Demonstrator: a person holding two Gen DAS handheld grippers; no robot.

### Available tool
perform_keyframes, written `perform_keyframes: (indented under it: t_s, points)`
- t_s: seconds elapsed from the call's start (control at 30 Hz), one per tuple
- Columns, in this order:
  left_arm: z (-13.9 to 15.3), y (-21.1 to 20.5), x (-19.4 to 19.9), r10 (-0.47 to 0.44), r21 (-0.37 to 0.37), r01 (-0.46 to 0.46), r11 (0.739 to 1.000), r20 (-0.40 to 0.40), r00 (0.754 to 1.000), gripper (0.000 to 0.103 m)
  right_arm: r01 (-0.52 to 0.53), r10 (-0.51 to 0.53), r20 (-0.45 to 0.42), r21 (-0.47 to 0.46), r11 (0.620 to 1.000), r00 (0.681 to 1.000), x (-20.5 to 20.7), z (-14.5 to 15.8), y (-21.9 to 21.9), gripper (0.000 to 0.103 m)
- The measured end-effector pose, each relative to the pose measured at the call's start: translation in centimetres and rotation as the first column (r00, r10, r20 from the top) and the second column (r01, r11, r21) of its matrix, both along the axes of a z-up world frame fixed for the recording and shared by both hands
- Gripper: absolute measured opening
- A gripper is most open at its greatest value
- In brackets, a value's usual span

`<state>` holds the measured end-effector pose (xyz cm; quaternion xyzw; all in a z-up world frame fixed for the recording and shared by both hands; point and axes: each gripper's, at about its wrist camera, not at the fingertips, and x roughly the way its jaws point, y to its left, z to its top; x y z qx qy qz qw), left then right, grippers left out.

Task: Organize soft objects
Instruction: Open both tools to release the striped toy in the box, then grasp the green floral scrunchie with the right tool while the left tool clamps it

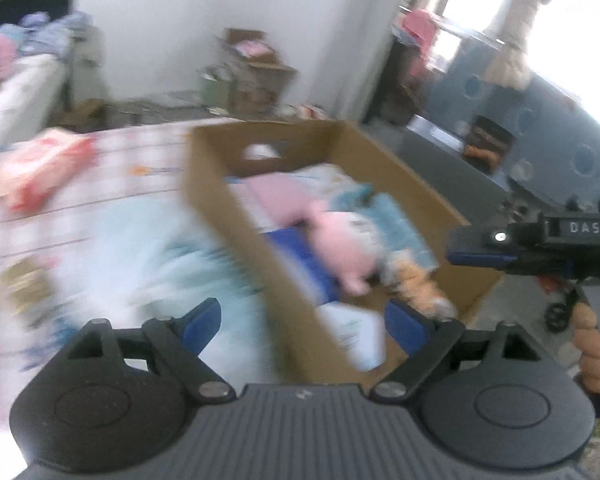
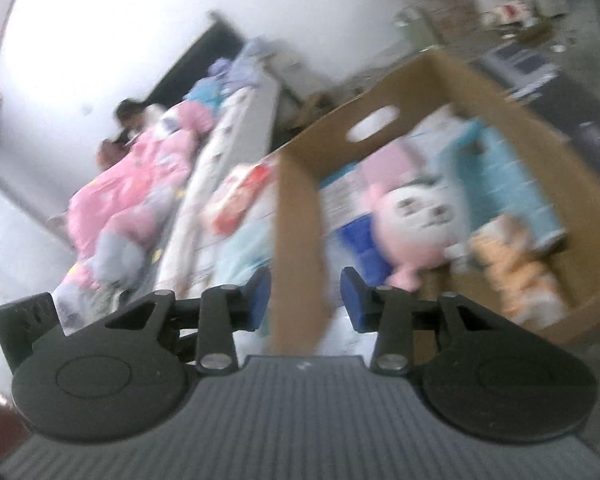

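A brown cardboard box (image 1: 256, 240) (image 2: 300, 216) stands at the bed's edge. It holds a pink plush toy with a white face (image 1: 340, 240) (image 2: 412, 220), an orange plush (image 1: 420, 284) (image 2: 512, 268), a light blue soft item (image 1: 396, 220) (image 2: 504, 184) and a dark blue item (image 1: 300, 264) (image 2: 360, 240). My left gripper (image 1: 304, 328) is open and empty, hovering over the box's near wall. My right gripper (image 2: 304, 300) is open and empty, straddling the box's corner; it also shows in the left wrist view (image 1: 476, 258). A pale blue soft item (image 1: 152, 272) (image 2: 244, 248) and a pink-red soft item (image 1: 40, 168) (image 2: 240, 196) lie on the bed.
The checked bedsheet (image 1: 132, 168) lies left of the box. A second bed (image 2: 228, 128) with a pink blanket (image 2: 128, 196) stands beyond. Cardboard boxes and clutter (image 1: 252, 72) sit by the far wall. A blue cabinet (image 1: 540, 120) with a cream plush (image 1: 516, 28) stands at the right.
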<state>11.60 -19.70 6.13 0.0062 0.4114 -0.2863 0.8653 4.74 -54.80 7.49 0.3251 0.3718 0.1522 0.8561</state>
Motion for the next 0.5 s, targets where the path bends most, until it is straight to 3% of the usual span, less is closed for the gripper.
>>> perform_keyframes:
  t_s: [0.17, 0.33, 0.5]
  points:
    - [-0.4, 9.0, -2.0, 0.197, 0.045, -0.199, 0.979, 0.040, 0.980, 0.090, -0.141, 0.140, 0.004, 0.028, 0.990, 0.990, 1.8, -0.7, 6.6, 0.039]
    - [-2.1, 15.2, -3.6, 0.345, 0.075, -0.347, 0.935, 0.036, 0.938, 0.090, -0.273, 0.273, -0.007, -0.033, 0.961, 0.962, 4.1, -0.3, 14.0, 0.040]
    - [-4.9, 16.6, -4.8, 0.307, 0.062, -0.304, 0.951, -0.057, 0.950, 0.090, -0.436, 0.435, -0.047, -0.005, 0.900, 0.899, 4.4, -1.0, 20.5, 0.041]
